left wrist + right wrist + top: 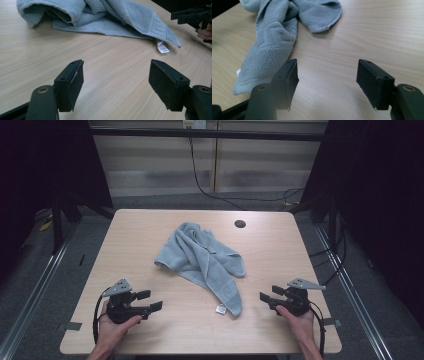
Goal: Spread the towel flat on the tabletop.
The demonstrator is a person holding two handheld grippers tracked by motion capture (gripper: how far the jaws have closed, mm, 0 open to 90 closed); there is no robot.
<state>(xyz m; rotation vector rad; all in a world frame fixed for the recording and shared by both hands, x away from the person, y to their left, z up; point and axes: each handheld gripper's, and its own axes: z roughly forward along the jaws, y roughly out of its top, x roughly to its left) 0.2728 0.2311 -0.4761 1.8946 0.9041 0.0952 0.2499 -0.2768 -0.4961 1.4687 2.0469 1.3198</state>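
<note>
Blue-grey towel point(202, 260) lies crumpled; left gripper point(152, 301) and right gripper point(266, 299) flank it, jaws apart, so best pinch 2 corners cleanly

I see a light wooden table point(150, 227) with a round cable hole point(240, 224) near its far edge, on grey floor point(45, 285); black curtains point(45, 160) hang either side, and cables point(235, 197) trail along the pale back wall point(150, 155)

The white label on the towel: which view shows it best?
The left gripper view: the white label hangs at the corner of the towel, close enough to show printed lines. In the high view it is a tiny white speck. In the right gripper view the towel hides nearly all of it.
</note>
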